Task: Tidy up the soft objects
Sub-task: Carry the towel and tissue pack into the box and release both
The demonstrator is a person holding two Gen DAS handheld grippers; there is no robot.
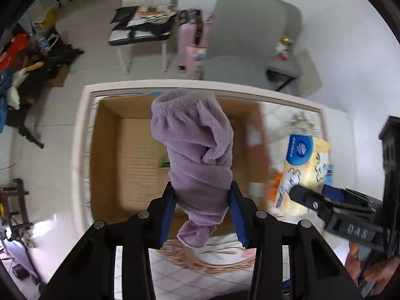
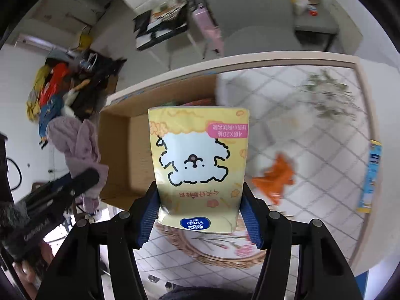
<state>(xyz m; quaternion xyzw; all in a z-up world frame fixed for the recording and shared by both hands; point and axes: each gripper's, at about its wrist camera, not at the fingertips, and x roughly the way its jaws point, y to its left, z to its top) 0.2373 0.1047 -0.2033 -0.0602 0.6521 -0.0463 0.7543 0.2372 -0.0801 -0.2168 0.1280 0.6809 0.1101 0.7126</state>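
My left gripper (image 1: 202, 195) is shut on a purple fleece cloth (image 1: 195, 147) and holds it in the air above an open cardboard box (image 1: 112, 150) on the table. My right gripper (image 2: 200, 200) is shut on a yellow Vinda tissue pack (image 2: 200, 160) and holds it up just right of the box (image 2: 117, 150). The tissue pack (image 1: 307, 172) and right gripper (image 1: 310, 195) also show at the right of the left wrist view. The cloth (image 2: 77, 147) and left gripper (image 2: 75, 180) show at the left of the right wrist view.
The table has a tiled floral cover (image 2: 300, 125) and a pale rim (image 1: 80, 125). An orange wrapper (image 2: 275, 177) and a blue-yellow pack (image 2: 372, 175) lie on the table's right side. Chairs (image 1: 140, 32), a pink suitcase (image 1: 192, 37) and a clothes pile (image 2: 55, 92) stand beyond.
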